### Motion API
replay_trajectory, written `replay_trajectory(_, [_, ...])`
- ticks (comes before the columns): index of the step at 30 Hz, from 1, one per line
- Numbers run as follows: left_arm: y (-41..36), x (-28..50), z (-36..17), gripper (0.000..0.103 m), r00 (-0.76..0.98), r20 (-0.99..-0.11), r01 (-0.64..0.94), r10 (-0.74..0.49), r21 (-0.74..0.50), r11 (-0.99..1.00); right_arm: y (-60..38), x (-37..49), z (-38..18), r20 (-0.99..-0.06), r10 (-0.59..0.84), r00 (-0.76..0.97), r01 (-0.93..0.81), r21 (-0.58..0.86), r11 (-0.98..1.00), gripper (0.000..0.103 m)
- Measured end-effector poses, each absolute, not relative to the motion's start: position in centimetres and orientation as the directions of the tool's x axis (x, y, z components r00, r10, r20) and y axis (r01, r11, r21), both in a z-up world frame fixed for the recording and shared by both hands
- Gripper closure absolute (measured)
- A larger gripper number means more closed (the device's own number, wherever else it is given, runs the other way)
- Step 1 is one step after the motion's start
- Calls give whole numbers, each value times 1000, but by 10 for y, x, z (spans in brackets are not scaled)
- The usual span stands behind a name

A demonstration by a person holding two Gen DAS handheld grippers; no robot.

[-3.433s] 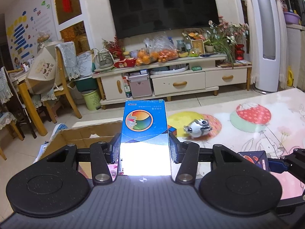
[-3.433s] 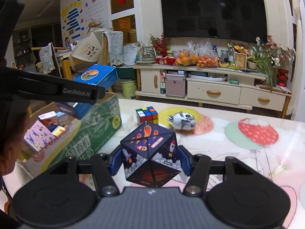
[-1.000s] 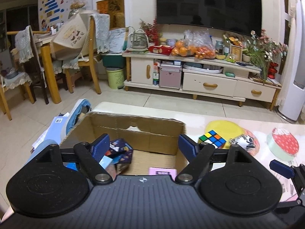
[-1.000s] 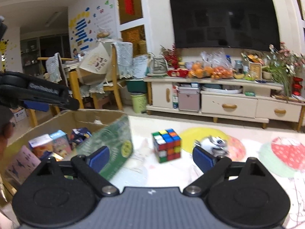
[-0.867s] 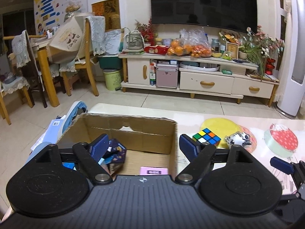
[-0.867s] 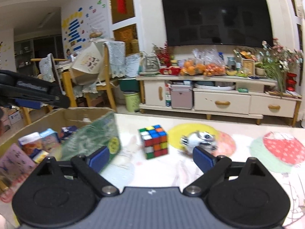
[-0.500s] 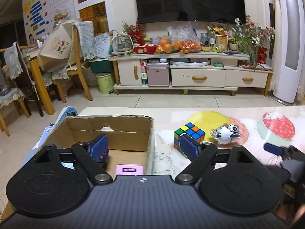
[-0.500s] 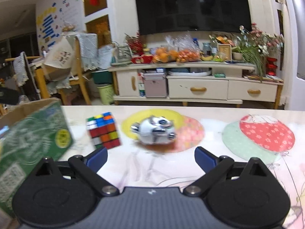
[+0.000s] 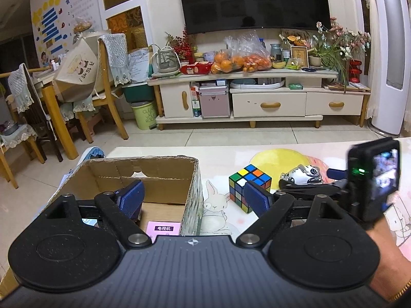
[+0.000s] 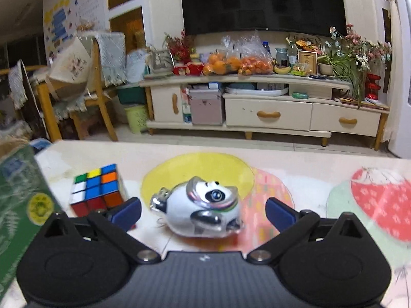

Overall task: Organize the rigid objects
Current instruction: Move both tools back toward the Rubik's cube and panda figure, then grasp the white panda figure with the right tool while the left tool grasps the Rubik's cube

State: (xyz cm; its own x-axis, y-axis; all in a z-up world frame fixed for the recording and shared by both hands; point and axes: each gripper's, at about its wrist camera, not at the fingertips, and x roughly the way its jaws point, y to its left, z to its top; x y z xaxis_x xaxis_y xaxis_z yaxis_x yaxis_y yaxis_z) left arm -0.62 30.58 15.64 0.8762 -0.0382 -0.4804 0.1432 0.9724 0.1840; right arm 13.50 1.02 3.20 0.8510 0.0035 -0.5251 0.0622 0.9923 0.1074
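Observation:
A white and silver panda toy (image 10: 203,210) lies on the table between the open jaws of my right gripper (image 10: 203,211), which is empty. A Rubik's cube (image 10: 97,188) stands just left of it. In the left wrist view, my left gripper (image 9: 195,196) is open and empty over the right wall of the cardboard box (image 9: 191,179), with the cube (image 9: 249,187) just beyond its right finger and the panda toy (image 9: 301,175) farther right. A pink box (image 9: 163,228) lies inside the cardboard box.
The right hand-held gripper with its camera (image 9: 372,174) shows at the right of the left wrist view. The box's green side (image 10: 18,205) is at the left of the right wrist view. The table's far edge (image 10: 205,145) faces a TV cabinet (image 10: 257,102).
Both grippers let go of their boxes into the cardboard box earlier. Both have since swung right. My right gripper has closed in on the panda toy, now between its open jaws.

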Motion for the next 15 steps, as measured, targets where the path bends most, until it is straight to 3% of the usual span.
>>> replay_trajectory(2, [304, -6, 155, 0, 877, -479, 143, -37, 187, 972, 9, 139, 31, -530, 12, 848, 60, 118, 991, 3])
replay_trajectory(6, [300, -8, 153, 0, 877, -479, 143, -33, 196, 970, 6, 139, 28, -547, 35, 836, 50, 139, 989, 21])
replay_trajectory(15, [299, -9, 153, 0, 878, -477, 157, -48, 191, 969, -7, 92, 30, -542, 25, 840, 41, 109, 993, 24])
